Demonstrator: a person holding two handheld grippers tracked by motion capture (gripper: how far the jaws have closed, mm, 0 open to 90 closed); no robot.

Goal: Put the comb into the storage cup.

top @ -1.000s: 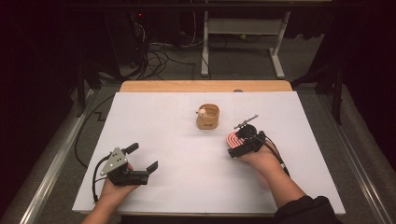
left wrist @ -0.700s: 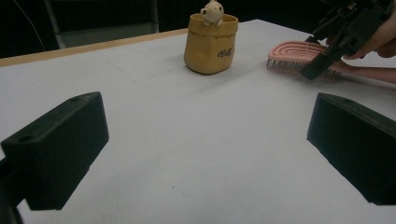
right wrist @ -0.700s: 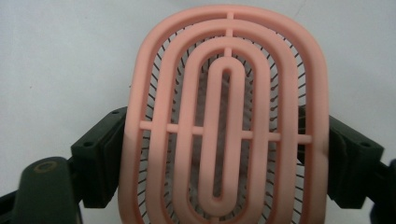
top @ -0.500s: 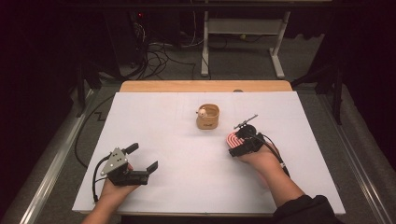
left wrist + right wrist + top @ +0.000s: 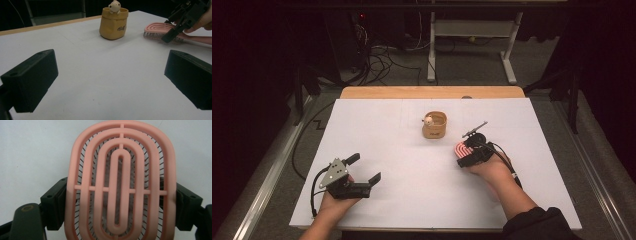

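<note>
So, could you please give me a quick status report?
Left gripper open, idle. Right gripper shut on pink hairbrush. Yellow pouch ahead, path clear.

The yellow pouch, upper middle of the left gripper view, bears one dark word in curly script on its front, too blurred to read. No other writing is legible.

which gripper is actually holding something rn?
The right gripper: its jaws sit against both sides of the pink hairbrush. The left gripper is open over bare table, nothing between its jaws.
</note>
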